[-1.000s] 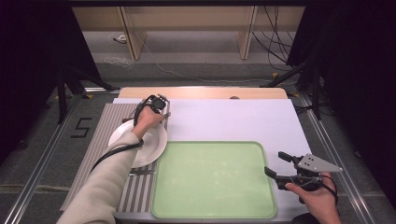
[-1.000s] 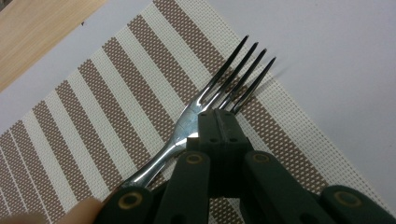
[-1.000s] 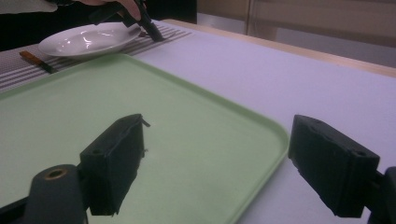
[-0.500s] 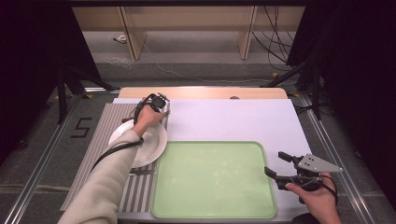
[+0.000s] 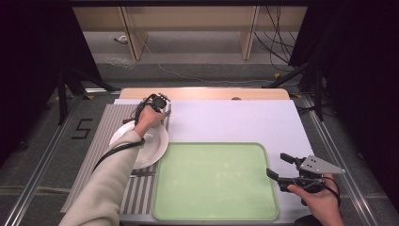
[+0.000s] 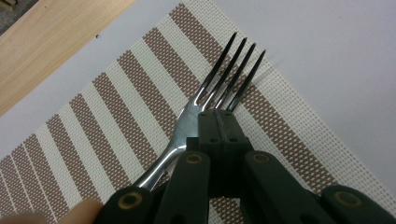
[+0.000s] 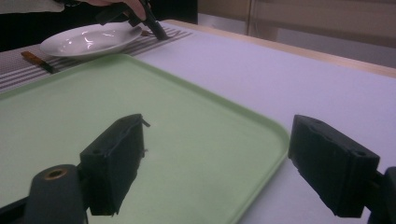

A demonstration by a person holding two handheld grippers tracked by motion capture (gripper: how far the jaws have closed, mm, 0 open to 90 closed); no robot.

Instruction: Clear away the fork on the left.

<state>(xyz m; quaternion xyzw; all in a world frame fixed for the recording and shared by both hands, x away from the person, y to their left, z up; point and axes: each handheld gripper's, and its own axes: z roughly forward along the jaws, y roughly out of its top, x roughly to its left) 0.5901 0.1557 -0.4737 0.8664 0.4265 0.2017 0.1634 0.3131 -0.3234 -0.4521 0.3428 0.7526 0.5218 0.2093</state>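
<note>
Over the striped mat (image 6: 116, 121), left claw (image 6: 218, 122) stays clenched on the fork (image 6: 219, 84); right claw (image 7: 219, 158) remains released.

Lab-style recording rig: black curtains (image 5: 28, 70), metal frame rails (image 5: 42, 155), loose cables (image 5: 277, 42) on floor.

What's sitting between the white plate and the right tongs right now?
The green tray lies between them, and its surface is bare. The high view shows it spanning from the white plate to the open right tongs, which hover by its right edge.
</note>
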